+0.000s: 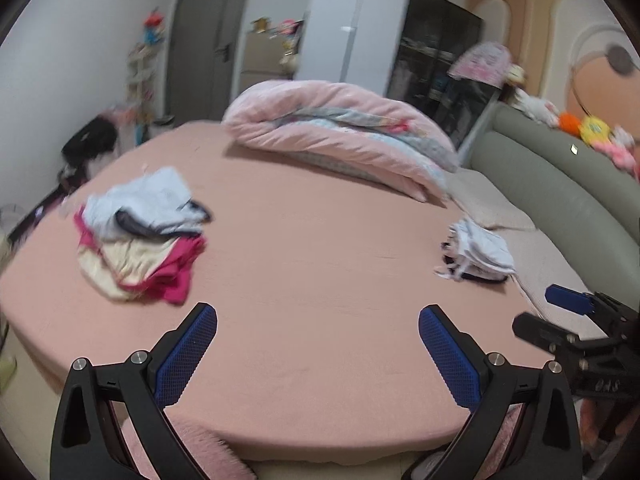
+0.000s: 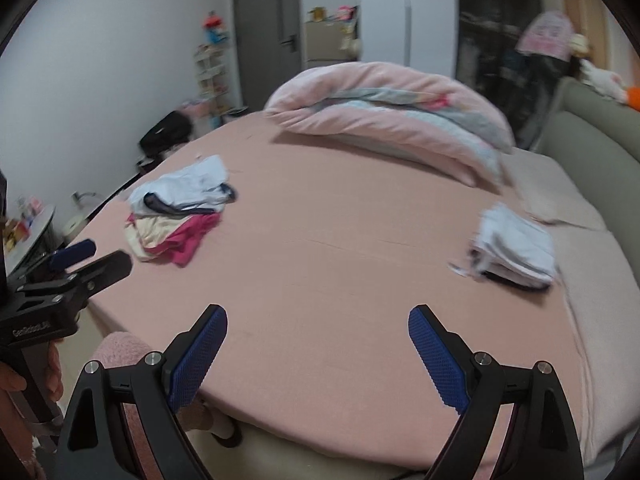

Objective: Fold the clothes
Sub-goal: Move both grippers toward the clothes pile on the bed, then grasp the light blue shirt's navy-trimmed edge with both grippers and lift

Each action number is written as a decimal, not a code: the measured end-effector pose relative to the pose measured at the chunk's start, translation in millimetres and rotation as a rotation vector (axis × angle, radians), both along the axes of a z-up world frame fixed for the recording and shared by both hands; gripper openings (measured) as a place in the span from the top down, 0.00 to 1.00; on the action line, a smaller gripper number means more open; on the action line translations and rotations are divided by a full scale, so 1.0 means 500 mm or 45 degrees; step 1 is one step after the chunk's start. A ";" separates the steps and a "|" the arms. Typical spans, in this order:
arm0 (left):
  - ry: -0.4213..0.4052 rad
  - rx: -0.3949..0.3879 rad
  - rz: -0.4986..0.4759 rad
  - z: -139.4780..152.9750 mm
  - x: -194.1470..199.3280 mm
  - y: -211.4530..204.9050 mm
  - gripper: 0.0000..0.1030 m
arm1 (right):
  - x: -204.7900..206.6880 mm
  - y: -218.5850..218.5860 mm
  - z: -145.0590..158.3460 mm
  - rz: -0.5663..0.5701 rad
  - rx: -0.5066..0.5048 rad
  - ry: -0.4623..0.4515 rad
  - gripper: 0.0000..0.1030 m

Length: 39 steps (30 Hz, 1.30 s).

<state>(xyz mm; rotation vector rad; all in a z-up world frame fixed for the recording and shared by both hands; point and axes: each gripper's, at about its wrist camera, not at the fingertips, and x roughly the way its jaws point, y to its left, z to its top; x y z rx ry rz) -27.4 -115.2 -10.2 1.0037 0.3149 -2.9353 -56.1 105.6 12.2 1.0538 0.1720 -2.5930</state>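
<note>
A loose heap of clothes (image 1: 140,232) in pale blue, cream and magenta lies on the left of the pink bed (image 1: 320,280); the right wrist view shows the same heap (image 2: 180,216). A small stack of folded pale clothes (image 1: 480,252) (image 2: 516,248) rests on the bed's right side. My left gripper (image 1: 318,316) hovers open over the near edge of the bed, nothing between its blue pads. My right gripper (image 2: 318,316) is also open and empty, above the same edge. Each gripper appears at the side of the other's view: right gripper (image 1: 560,308), left gripper (image 2: 96,256).
A rolled pink quilt (image 1: 340,132) lies across the far side of the bed. A grey-green padded headboard (image 1: 560,176) with soft toys runs along the right. Behind stand a grey door (image 1: 204,40), a dark wardrobe (image 1: 436,52), and a black bag (image 1: 92,140) at the left wall.
</note>
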 end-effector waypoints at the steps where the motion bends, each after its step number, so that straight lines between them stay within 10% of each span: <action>1: -0.013 0.001 0.032 -0.009 -0.002 -0.024 0.01 | -0.014 -0.024 -0.005 0.020 0.015 -0.006 0.10; 16: -0.015 -0.095 0.484 -0.111 -0.212 -0.439 0.01 | -0.350 -0.557 -0.135 0.390 0.110 0.080 0.11; 26: -0.144 -0.092 0.484 -0.259 -0.386 -0.600 0.09 | -0.530 -0.830 -0.335 0.626 0.252 -0.026 0.12; 27: -0.170 -0.095 0.475 -0.274 -0.402 -0.605 0.24 | -0.542 -0.855 -0.363 0.675 0.276 -0.065 0.13; 29: -0.208 -0.096 0.451 -0.296 -0.425 -0.607 0.54 | -0.559 -0.890 -0.406 0.744 0.306 -0.137 0.64; 32: -0.172 -0.140 0.423 -0.279 -0.420 -0.581 0.79 | -0.568 -0.899 -0.416 0.737 0.239 -0.206 0.84; 39: -0.093 -0.032 0.223 -0.181 -0.341 -0.498 0.91 | -0.551 -0.751 -0.296 0.476 0.129 -0.069 0.89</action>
